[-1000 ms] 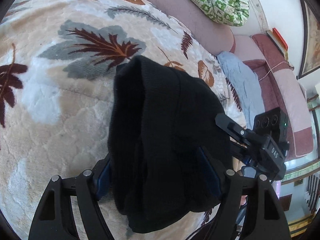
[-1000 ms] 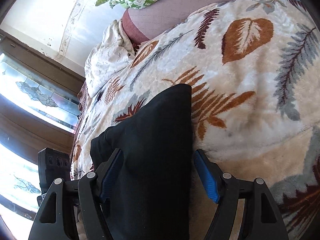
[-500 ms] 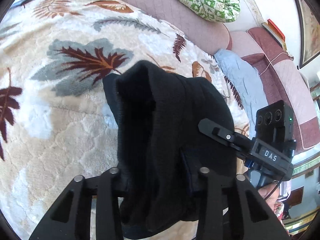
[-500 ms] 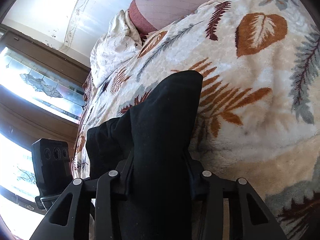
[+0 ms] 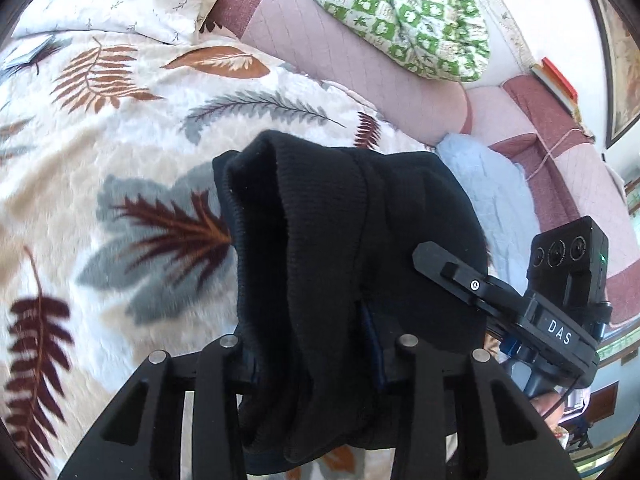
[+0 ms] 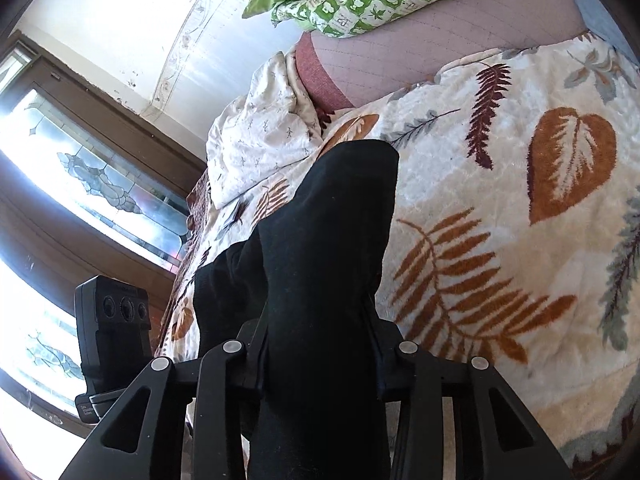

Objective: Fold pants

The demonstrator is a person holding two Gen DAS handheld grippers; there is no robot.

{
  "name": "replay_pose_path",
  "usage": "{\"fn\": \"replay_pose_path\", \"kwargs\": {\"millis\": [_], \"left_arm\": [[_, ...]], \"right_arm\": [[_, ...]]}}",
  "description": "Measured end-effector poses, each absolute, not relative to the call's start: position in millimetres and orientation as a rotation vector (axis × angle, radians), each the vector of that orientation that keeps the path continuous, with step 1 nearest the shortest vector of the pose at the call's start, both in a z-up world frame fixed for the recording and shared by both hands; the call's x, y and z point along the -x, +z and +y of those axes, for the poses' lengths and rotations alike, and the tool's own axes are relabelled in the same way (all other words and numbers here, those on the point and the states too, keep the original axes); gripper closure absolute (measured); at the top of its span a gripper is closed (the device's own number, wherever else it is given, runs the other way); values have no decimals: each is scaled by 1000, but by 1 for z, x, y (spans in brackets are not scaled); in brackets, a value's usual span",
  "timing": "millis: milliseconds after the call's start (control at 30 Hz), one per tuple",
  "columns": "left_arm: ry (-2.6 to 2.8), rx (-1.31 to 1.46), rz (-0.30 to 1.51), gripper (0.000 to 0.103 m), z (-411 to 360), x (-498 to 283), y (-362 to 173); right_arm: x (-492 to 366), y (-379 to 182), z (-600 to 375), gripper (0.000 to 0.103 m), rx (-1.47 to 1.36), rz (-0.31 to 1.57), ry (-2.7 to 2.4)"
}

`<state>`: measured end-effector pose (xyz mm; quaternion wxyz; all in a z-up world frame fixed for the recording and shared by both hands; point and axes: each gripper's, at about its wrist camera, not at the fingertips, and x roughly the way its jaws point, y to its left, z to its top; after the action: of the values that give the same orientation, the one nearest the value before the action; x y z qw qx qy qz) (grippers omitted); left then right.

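Since a second ago both tongs have clamped shut. Left view: we find left tongs [image 5: 316,364] pinching the black pants [image 5: 340,240] bunched above the leaf blanket [image 5: 120,160], for lifting. Right view: right tongs [image 6: 320,364] grip the pants' other edge, sharing the load.

We see the pants [image 5: 320,248] as matt black ribbed knit, the blanket [image 5: 120,160] plush fleece, and at one o'clock a quilted cloth sofa back [image 5: 320,52]
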<state>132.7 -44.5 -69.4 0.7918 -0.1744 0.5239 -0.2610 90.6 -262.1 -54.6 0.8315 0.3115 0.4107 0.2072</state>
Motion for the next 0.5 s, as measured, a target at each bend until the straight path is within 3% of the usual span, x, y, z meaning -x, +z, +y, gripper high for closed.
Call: {"fn": "replay_pose_path", "kwargs": {"millis": [267, 433, 500], "left_arm": [[-492, 345, 1209, 59, -56, -179, -109], [-507, 376, 1216, 50, -43, -178, -113], [-501, 379, 1205, 49, -33, -176, -108]], "right_arm": [[-141, -90, -268, 61, -653, 930, 339], [-148, -110, -279, 39, -679, 959, 268], [-145, -107, -289, 36, -698, 929, 242]]}}
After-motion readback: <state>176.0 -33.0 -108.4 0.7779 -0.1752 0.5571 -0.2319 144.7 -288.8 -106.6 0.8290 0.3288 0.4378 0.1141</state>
